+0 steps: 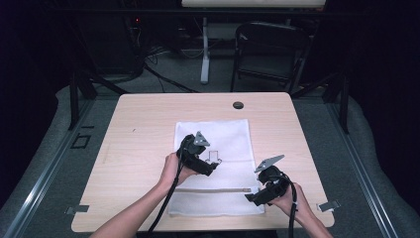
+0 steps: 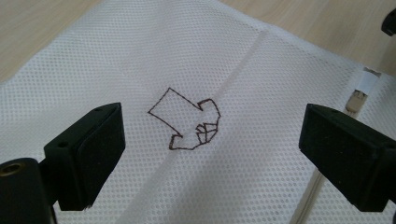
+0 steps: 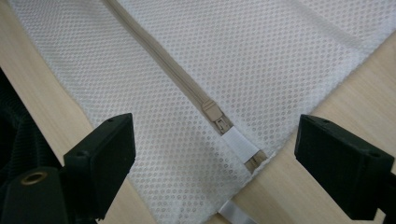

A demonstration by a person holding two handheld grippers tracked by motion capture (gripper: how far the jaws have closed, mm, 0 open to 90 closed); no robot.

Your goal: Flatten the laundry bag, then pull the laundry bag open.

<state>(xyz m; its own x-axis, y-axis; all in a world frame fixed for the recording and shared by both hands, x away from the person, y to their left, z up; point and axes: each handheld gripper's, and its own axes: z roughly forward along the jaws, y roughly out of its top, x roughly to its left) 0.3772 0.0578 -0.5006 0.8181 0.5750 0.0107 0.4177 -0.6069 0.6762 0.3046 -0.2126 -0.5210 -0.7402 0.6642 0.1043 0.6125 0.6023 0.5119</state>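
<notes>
Above the white mesh bag (image 1: 218,148), the left gripper (image 2: 210,140) hangs with jaws spread wide and nothing between them; a stitched arrow outline (image 2: 187,120) lies below the gap. At the bag's near right corner, the right gripper (image 3: 215,163) is likewise released, empty, over the zipper pull (image 3: 217,116) at the end of the beige zipper (image 3: 159,56). The bag lies flat on the wooden table (image 1: 133,129).
</notes>
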